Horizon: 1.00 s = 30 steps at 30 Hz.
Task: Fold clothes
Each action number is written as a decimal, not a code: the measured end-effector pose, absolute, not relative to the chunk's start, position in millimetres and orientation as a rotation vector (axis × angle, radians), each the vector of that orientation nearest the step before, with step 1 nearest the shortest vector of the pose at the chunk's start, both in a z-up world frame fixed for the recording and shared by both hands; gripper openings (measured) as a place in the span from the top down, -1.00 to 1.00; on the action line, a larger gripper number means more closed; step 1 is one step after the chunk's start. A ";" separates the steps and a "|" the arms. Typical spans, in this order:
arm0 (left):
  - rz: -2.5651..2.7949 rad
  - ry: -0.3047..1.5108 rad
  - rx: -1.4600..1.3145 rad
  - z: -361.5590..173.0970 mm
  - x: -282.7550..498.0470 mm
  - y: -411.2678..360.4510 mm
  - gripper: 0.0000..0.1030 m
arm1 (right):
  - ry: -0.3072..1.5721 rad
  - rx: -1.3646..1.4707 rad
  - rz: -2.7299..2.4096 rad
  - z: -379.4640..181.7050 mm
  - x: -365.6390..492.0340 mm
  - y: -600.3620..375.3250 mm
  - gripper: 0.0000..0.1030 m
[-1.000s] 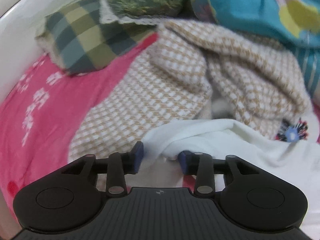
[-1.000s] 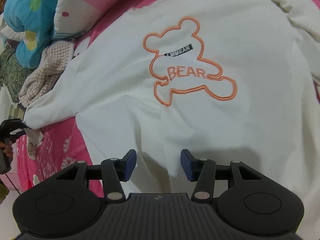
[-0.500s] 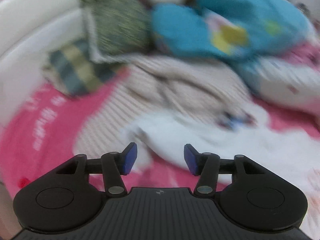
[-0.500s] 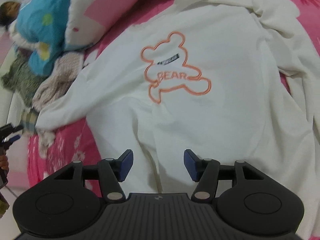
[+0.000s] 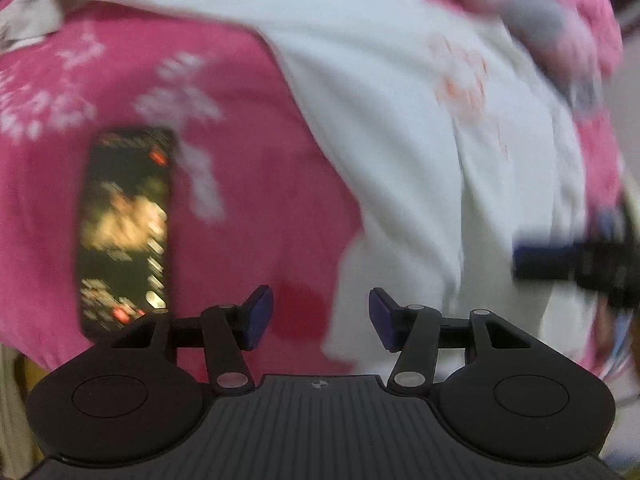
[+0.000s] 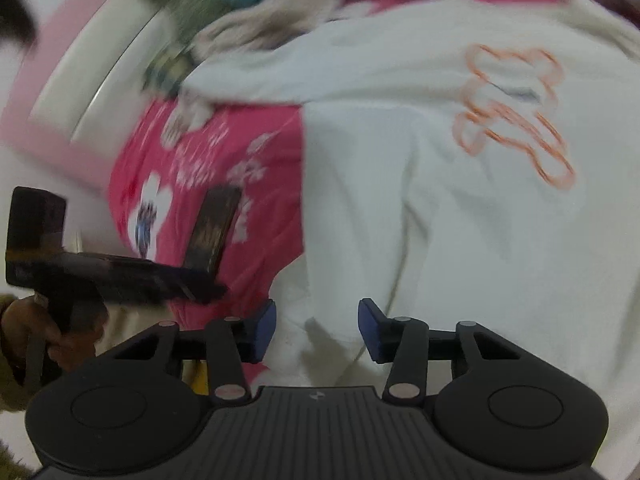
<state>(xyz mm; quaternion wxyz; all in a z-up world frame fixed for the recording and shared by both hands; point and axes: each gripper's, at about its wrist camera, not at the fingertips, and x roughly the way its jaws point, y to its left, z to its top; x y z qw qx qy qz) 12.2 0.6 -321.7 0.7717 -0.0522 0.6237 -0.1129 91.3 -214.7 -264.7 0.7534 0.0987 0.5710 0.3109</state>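
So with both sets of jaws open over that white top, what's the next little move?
Probably lower the right gripper and close on the white sweatshirt's bottom hem. Its jaws stand open right above that edge, and the sweatshirt lies flat, unfolded. Keep the left gripper off the phone nearby.

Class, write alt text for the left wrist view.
Open left gripper hovers over the hem corner of a white sweatshirt spread on a pink floral bedsheet. A lit black smartphone lies left; image blurred.
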 end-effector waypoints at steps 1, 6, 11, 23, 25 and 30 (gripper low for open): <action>-0.238 1.331 -0.074 -323.4 3.1 -9.2 -0.02 | 1.235 0.159 0.710 -264.8 91.5 -205.5 0.13; -0.243 1.201 0.013 -327.3 -31.0 -40.1 0.07 | 1.247 -0.049 0.769 -283.0 90.1 -168.2 0.28; -0.266 1.144 0.059 -336.1 -41.8 -64.6 0.17 | 1.320 -0.104 0.729 -313.2 93.8 -163.1 0.52; -0.237 1.123 -0.120 -350.5 -33.6 -50.8 0.87 | 1.378 0.244 0.636 -305.0 115.1 -202.3 0.95; -0.222 1.110 -0.238 -341.1 -37.0 -33.4 0.91 | 1.381 0.328 0.644 -300.7 120.6 -202.1 0.95; -0.185 1.044 -0.557 -311.0 -49.5 18.6 0.93 | 1.377 0.523 0.688 -285.4 135.2 -195.5 0.95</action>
